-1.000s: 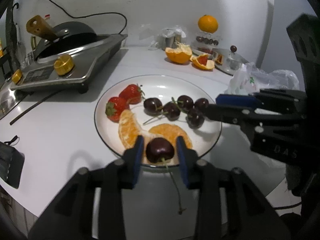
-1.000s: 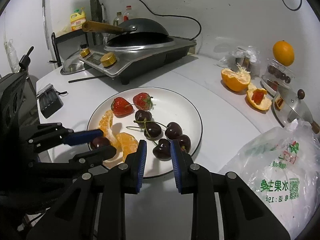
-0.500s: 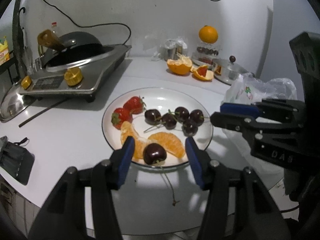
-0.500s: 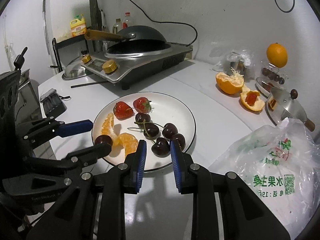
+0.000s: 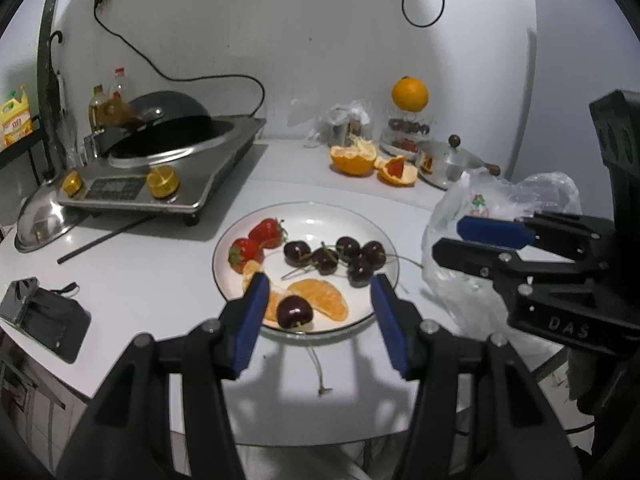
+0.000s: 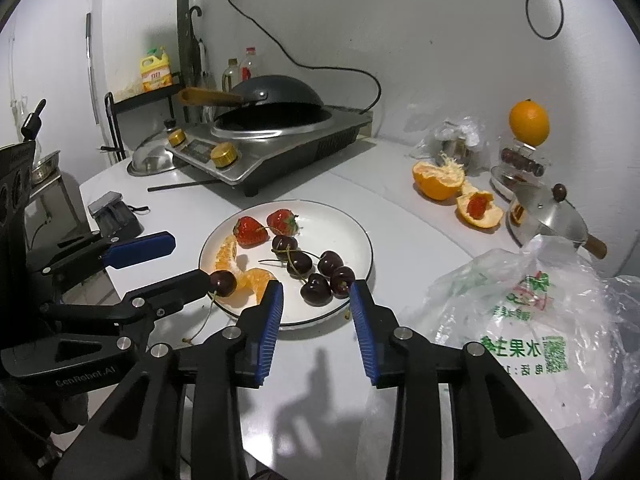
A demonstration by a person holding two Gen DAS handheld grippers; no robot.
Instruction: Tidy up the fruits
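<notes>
While both tongs gape wide and hold nothing, the left gripper (image 5: 318, 300) frames a lone cherry (image 5: 295, 311) at the plate (image 5: 320, 210) rim; the right gripper (image 6: 316, 302) faces the cherry cluster (image 6: 316, 270).

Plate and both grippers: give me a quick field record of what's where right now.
plate: white, dark rim, on the table
strawberries: two, far left of plate
cherry cluster: five, far right part
orange segments: near side
lone cherry: near rim, stem hanging over the edge
left gripper: open, empty, straddling lone cherry
right gripper: open, empty, at near rim
</notes>
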